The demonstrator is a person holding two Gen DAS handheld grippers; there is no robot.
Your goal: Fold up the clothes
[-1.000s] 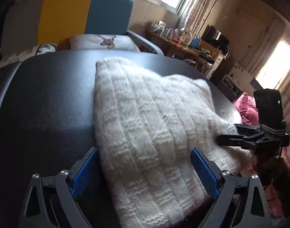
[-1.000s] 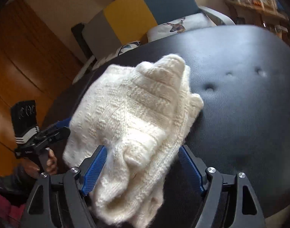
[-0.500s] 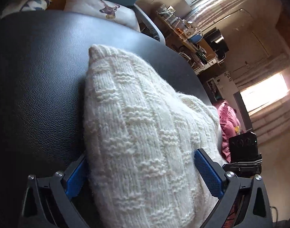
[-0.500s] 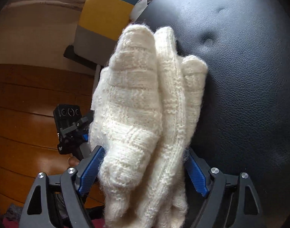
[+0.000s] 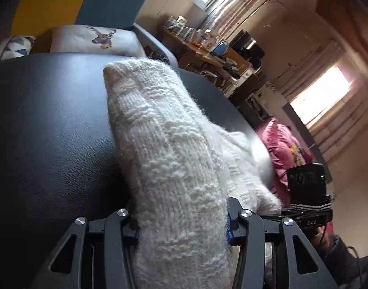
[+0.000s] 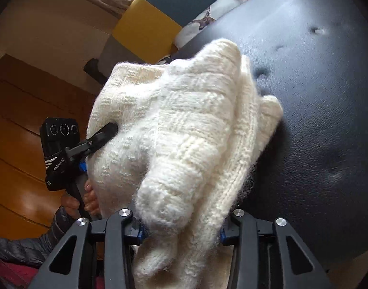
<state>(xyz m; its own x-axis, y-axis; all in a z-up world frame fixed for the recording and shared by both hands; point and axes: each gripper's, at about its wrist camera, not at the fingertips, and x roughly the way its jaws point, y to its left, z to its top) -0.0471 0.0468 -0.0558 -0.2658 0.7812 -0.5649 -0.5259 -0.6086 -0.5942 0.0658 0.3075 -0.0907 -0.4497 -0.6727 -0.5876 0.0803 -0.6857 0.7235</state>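
Now, from the left wrist camera: the left gripper (image 5: 181, 228) sits at the bottom centre of the frame, its jaws closing, and the white knitted sweater (image 5: 164, 149) bulges thick between them, wool squeezed against both blue pads. The sweater runs up the middle of the frame, one end reaching toward the upper left, draped over the black leather surface (image 5: 51, 132) that fills the left half. At the right edge, low down, the right gripper (image 5: 306, 216) shows with its camera block above it. A pink cloth (image 5: 280, 144) lies behind it at the right. In the upper left, a yellow and blue chair (image 5: 87, 2) with a deer-print cushion (image 5: 97, 38).

Over to the right wrist camera: the right gripper (image 6: 181, 226) is at the bottom centre, jaws closing too, with a bunched roll of the sweater (image 6: 184, 125) pinched between the pads. The sweater piles up through the middle of the frame; the black leather surface (image 6: 316, 120) takes the right side. At the left, the left gripper (image 6: 104, 132) has a finger laid on the wool, and the person's hand (image 6: 87, 197) grips its handle below.
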